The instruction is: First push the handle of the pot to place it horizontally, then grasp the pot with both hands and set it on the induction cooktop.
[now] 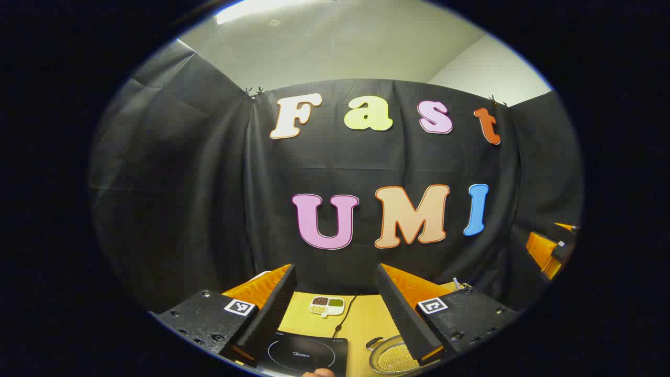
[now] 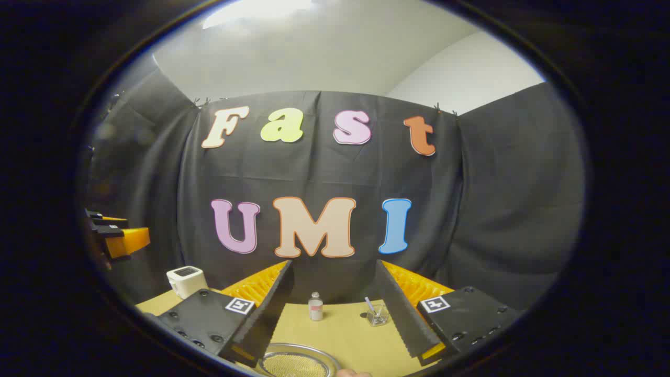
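Two small containers [image 2: 315, 307] stand beyond pot [image 2: 296, 361].

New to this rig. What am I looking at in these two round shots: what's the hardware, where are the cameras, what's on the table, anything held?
No robot arm here: a person holds a two-finger gripper in each hand, and a fisheye camera rides on each.

The left gripper view looks past the left gripper, open and holding nothing. Below it are the induction cooktop, the pot under a glass lid, and a small divided dish on the wooden table.

The right gripper view looks past the right gripper, also open. It shows the pot, a small bottle, a clear cup and a white device.
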Tool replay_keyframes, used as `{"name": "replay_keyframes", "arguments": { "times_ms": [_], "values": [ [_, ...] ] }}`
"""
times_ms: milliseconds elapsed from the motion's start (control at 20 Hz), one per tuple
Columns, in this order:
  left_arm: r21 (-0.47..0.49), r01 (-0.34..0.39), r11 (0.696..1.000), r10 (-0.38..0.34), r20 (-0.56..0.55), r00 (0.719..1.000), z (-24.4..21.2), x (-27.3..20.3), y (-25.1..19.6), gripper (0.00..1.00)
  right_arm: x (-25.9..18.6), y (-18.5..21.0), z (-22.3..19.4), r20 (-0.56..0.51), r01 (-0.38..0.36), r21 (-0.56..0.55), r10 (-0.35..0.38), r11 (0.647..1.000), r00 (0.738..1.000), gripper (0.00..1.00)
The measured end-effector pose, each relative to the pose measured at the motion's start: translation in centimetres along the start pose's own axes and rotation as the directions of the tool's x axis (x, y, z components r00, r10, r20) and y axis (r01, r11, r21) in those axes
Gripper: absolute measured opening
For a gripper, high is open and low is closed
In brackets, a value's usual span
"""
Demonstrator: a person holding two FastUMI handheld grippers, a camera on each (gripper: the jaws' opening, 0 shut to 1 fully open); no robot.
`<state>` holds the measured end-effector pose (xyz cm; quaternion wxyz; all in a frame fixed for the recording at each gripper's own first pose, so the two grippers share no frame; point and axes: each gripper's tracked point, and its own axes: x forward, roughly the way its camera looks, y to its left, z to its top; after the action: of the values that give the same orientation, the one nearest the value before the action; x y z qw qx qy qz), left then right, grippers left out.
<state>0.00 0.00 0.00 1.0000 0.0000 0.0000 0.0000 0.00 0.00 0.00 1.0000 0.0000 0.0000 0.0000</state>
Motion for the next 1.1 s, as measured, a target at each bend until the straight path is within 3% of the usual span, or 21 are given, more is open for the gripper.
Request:
{"name": "replay_keyframes", "arguments": {
  "times_ms": [350, 400, 950, 1100],
  "values": [
    [0.009, -0.016, 1.0, 0.016, 0.012, 1.0, 0.5, -1.2, 0.4, 0.98, -0.7, -0.1, 0.2, 0.007, 0.013, -0.025, -0.013, 1.0, 1.0, 0.95],
    [0.014, -0.018, 1.0, 0.017, 0.016, 1.0, 0.7, -1.4, 0.4, 0.99, -0.9, -0.3, 0.4, 0.011, 0.018, -0.025, -0.018, 1.0, 1.0, 0.99],
    [0.005, -0.015, 1.0, 0.015, 0.031, 0.999, 1.0, -2.4, -0.1, 0.98, -1.7, -1.6, -0.3, 0.002, 0.023, -0.012, -0.023, 1.0, 1.0, 0.95],
    [0.005, -0.021, 1.0, 0.021, 0.033, 0.999, 1.1, -2.4, 0.0, 0.98, -1.9, -1.5, -0.4, 0.001, 0.014, -0.022, -0.014, 1.0, 1.0, 0.99]
  ]
}}
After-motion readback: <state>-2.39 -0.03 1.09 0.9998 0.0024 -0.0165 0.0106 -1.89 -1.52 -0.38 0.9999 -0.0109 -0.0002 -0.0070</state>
